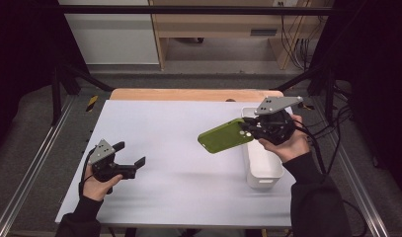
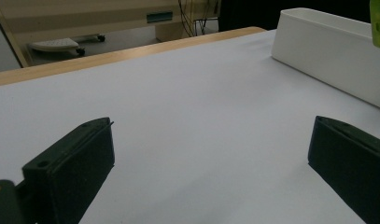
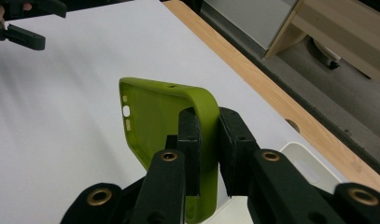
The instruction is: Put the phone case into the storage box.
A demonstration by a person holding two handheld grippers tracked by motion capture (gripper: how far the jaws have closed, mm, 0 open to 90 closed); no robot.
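Left gripper (image 1: 130,159) hovers low near the desk's (image 1: 179,163) left front corner, jaws spread wide, nothing between them. Moving right: green phone case (image 1: 225,136) is off the desk, pinched by one side wall in my right gripper (image 1: 249,129), jaws clamped tight on it, held tilted just left of the white bin (image 1: 261,173) at the right edge. I judge the pick-up done. What's left, as I read it, is carrying the case over the bin and releasing.
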